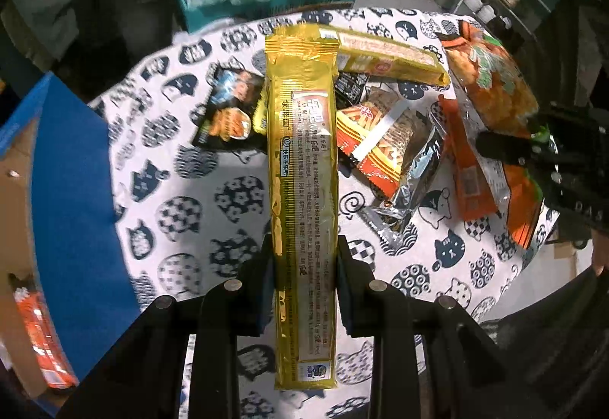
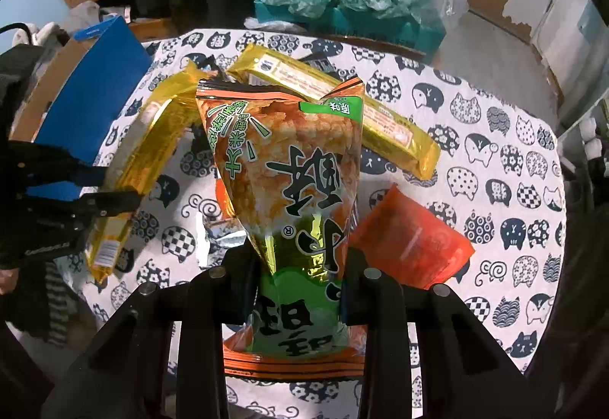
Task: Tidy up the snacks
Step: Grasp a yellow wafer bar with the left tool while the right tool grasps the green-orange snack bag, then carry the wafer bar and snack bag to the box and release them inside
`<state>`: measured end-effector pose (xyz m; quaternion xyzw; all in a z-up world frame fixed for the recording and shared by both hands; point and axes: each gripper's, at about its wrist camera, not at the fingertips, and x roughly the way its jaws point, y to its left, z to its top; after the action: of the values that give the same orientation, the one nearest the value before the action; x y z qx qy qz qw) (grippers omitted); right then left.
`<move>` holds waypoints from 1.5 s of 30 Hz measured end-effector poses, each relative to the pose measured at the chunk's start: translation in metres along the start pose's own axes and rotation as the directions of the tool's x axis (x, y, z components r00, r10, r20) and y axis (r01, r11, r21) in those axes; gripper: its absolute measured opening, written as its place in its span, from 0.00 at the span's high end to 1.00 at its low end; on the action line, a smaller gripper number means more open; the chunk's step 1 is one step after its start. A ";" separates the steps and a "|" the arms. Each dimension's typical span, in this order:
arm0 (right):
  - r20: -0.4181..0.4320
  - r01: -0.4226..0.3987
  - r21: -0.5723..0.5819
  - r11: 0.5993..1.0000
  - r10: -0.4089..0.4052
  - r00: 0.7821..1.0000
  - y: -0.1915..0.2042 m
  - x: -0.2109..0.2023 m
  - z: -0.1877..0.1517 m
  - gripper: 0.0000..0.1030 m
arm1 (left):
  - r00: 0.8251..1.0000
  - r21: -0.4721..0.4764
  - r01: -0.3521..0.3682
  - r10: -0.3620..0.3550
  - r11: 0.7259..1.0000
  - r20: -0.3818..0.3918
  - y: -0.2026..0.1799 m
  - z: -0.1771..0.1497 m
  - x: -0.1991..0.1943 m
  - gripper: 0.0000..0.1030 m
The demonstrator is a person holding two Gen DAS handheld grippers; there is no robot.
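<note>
A cat-print tablecloth [image 1: 213, 198] covers the table, snacks heaped mid-cloth. The left gripper [image 1: 302, 289] is clamped on a long gold biscuit packet [image 1: 302, 160], lifted clear; the right gripper [image 2: 300, 289] pinches an orange-green rice-cracker bag [image 2: 289, 171]. Both look mid-carry; next, probably the blue cardboard box [image 1: 72, 167] beside the table.

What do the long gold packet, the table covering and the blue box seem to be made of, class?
Long gold packet: apparently metallised plastic film, glossy; it glints and wrinkles.
Table covering: probably printed cloth or vinyl, matt; unclear which.
Blue box: likely cardboard; brown inner face shows.
</note>
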<state>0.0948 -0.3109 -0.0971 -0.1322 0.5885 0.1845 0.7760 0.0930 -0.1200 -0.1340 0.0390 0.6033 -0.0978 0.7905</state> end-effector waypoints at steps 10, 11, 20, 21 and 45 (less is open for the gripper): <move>0.041 0.019 -0.025 0.999 -0.018 0.999 0.023 -0.020 0.011 0.71 | 0.993 0.041 -0.075 0.071 0.996 0.091 0.010 -0.010 -0.041 0.73; 0.046 0.018 -0.029 0.999 -0.016 0.999 0.025 -0.023 0.013 0.71 | 0.992 0.044 -0.083 0.078 0.996 0.102 0.011 -0.012 -0.047 0.73; 0.084 0.007 -0.071 0.997 -0.001 0.996 0.054 -0.041 0.025 0.71 | 0.983 0.059 -0.111 0.100 0.992 0.153 0.025 -0.018 -0.084 0.72; 0.087 0.004 -0.076 0.997 0.003 0.996 0.057 -0.043 0.026 0.71 | 0.983 0.055 -0.110 0.100 0.992 0.156 0.028 -0.019 -0.088 0.72; 0.129 -0.072 -0.209 0.975 0.101 0.987 0.154 -0.059 0.076 0.71 | 0.959 -0.026 -0.143 0.145 0.989 0.243 0.099 -0.052 -0.138 0.72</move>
<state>0.0788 -0.1487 -0.0180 -0.1721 0.5164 0.2861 0.7886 0.0292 0.0007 -0.0211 0.0673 0.4976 -0.0416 0.8638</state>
